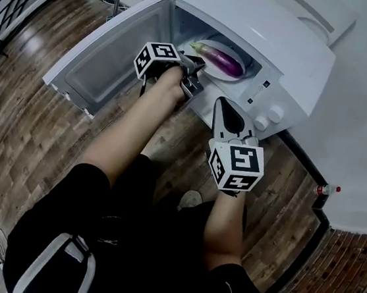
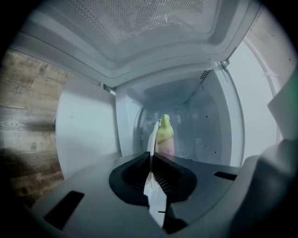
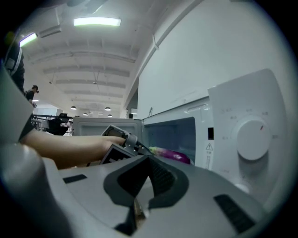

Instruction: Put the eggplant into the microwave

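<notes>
We see the glossy purple eggplant lying on a round white plate inside the boxy white microwave. Our left gripper pinches the plate's near rim. The right gripper, near the dials, has its jaws together and empty.

Your head view was dim, flat light, floor sheen top left. A ceiling strip light lit your right gripper view. Both gripper views bent hard at edges, black corners; microwave interior looked hazy.
</notes>
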